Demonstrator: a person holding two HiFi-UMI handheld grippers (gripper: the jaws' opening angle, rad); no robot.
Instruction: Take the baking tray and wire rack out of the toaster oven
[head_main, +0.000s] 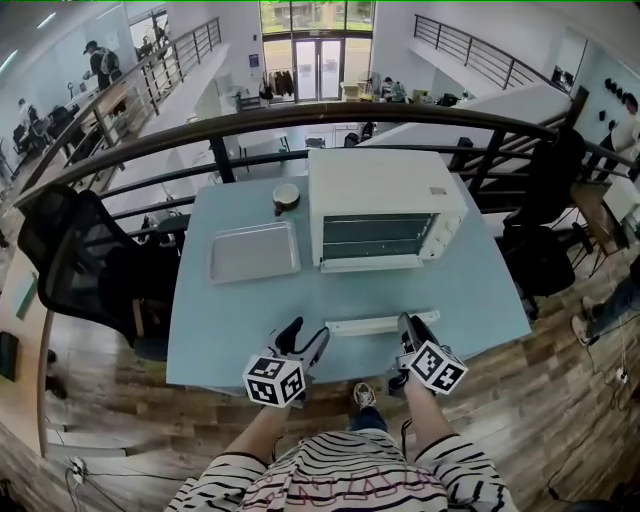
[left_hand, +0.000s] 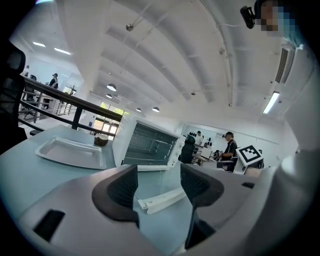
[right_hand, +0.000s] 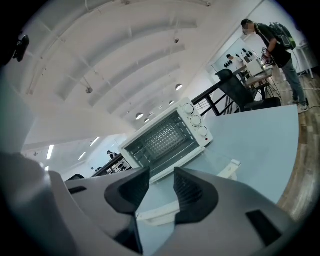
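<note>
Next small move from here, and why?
Probably ease the right tool forward over the open door's handle toward the wire rack still inside the toaster oven. The baking tray already lies on the table; the left tool is open and empty too.

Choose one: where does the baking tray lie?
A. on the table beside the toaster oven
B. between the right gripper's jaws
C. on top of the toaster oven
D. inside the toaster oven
A: the baking tray lies on the table, left of the toaster oven in the head view.
</note>
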